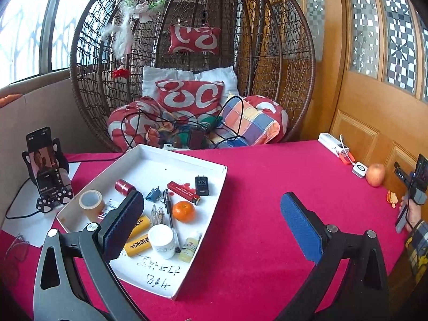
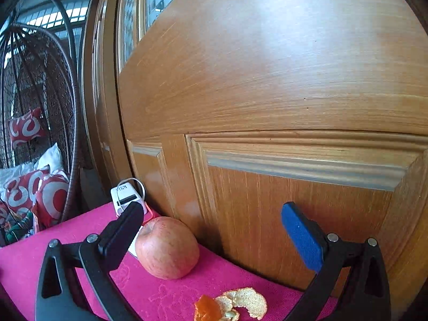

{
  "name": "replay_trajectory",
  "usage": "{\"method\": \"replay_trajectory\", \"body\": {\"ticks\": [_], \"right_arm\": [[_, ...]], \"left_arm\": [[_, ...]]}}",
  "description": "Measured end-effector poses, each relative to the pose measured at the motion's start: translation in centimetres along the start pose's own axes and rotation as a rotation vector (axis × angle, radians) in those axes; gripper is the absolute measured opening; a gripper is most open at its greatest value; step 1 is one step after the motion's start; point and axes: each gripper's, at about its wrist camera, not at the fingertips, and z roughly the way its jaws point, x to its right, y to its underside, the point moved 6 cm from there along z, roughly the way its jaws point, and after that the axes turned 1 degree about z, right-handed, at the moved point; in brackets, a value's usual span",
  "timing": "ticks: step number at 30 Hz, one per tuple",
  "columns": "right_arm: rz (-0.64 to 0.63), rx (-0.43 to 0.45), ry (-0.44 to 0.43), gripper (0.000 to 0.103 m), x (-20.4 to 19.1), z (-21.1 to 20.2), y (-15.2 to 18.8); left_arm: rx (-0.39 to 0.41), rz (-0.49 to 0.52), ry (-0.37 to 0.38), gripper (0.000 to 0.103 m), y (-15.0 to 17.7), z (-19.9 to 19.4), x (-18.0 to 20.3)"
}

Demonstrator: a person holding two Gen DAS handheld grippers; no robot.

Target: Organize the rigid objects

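Only the left wrist view shows the white tray [image 1: 211, 187] on the pink desk [image 1: 267, 200], holding a mandarin [image 1: 183, 211], a pen [image 1: 169, 208], a tape roll [image 1: 91, 203] and more. The left gripper [image 1: 211, 224] hangs released above its right edge, with bare cloth beyond. The right gripper [image 2: 211, 230], jaws spread, faces a wooden door [image 2: 267, 80]; a smooth apple [image 2: 167, 248] and curled peel [image 2: 232, 305] lie near it.

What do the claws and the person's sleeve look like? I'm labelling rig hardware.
The left claw and the right claw match: black forked arms with silver rivets, and flat fingers faced with blue ribbed pads. In the left view, a yellow-and-blue plaid sleeve shows behind the right claw's handle.
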Motion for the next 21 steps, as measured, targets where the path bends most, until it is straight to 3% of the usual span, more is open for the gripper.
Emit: {"method": "replay_trajectory", "body": {"ticks": [2, 6, 10, 13, 16, 21], "right_arm": [[-0.066, 0.044, -0.008, 0.103, -0.1, -0.6, -0.5], [-0.286, 0.102, 0.055, 0.103, -1.3, -0.1, -1.1], [-0.303, 0.148, 0.071, 0.103, -0.4, -1.6, -1.8], [-0.243, 0.225, -0.02, 0.103, -1.3, -5.5, -2.9], [-0.168, 0.264, -0.175, 0.103, -4.0, -9.8, -4.0], [-0.091, 0.302, -0.433, 0.103, -10.9, -17.1, -3.9]], "left_arm": [[-0.004, -0.009, -0.013, 0.103, 0.1, 0.0, -0.4], [-0.013, -0.028, -0.018, 0.103, 0.5, 0.0, -1.0], [0.007, -0.012, -0.021, 0.103, 0.7, -0.4, -1.0], [-0.004, 0.006, -0.001, 0.103, 1.4, -0.1, -0.9], [-0.034, 0.035, 0.032, 0.103, 3.7, -0.1, -1.1], [-0.036, -0.053, -0.07, 0.103, 9.6, -2.8, -6.3]]}}
